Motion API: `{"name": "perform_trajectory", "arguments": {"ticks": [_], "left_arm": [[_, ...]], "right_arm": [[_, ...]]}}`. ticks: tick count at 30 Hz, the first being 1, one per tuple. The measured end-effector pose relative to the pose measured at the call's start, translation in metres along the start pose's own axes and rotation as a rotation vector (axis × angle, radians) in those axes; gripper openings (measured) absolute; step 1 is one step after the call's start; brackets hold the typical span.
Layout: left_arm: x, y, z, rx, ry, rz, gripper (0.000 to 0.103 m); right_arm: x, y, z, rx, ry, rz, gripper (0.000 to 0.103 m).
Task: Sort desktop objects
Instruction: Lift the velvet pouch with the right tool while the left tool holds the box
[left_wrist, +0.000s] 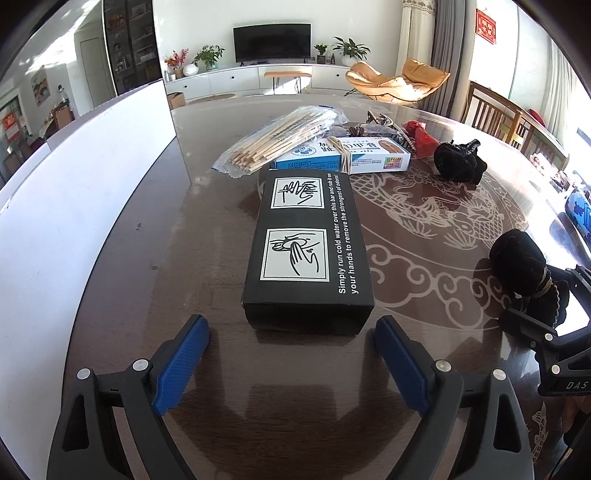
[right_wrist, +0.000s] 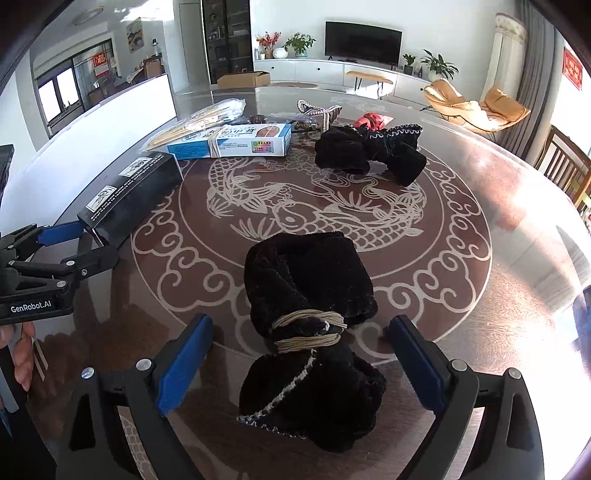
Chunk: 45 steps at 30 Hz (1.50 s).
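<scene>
Gleaming under window light, the round dark brown worktop (right_wrist: 461, 229) carries a pale dragon-and-cloud inlay, with a white panel standing along its nine o'clock edge. Beyond it is a living room: a dark television (left_wrist: 271, 42) on a long white cabinet, potted plants, and a tan lounge chair (left_wrist: 397, 79) at one o'clock.

The left gripper (left_wrist: 291, 363) stands released, blue pads spread on either side of the near end of a black rectangular cardboard box (left_wrist: 306, 247) printed with white hand diagrams, not touching it. The box lies flat, its long axis running from six toward twelve o'clock.

The right gripper (right_wrist: 301, 363) is likewise released, its pads apart from the black fuzzy cloth bundle (right_wrist: 310, 321) bound at the waist with tan cord. This bundle lies between the pads, long axis roughly six to twelve.

Farther off at twelve o'clock lie a blue-and-white carton (right_wrist: 229, 146), a clear bag of wooden sticks (left_wrist: 273, 138), and a second black cloth bundle (right_wrist: 373, 153).
</scene>
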<state>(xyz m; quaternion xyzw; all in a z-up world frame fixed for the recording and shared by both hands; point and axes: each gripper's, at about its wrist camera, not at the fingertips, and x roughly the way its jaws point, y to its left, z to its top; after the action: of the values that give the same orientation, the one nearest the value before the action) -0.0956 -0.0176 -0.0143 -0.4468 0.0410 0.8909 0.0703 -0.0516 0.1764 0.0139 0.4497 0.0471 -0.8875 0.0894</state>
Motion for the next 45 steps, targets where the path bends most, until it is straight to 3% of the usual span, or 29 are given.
{"name": "perform_trajectory", "arguments": {"ticks": [14, 45], "left_arm": [[0.0036, -0.0042, 0.0017, 0.018, 0.023, -0.013, 0.103], [0.0011, -0.0036, -0.0017, 0.019, 0.017, -0.019, 0.103]], "right_arm": [[0.0008, 0.0020, 0.0007, -0.011, 0.010, 0.007, 0.102], [0.0009, 0.0031, 0.0012, -0.013, 0.012, 0.008, 0.103]]}}
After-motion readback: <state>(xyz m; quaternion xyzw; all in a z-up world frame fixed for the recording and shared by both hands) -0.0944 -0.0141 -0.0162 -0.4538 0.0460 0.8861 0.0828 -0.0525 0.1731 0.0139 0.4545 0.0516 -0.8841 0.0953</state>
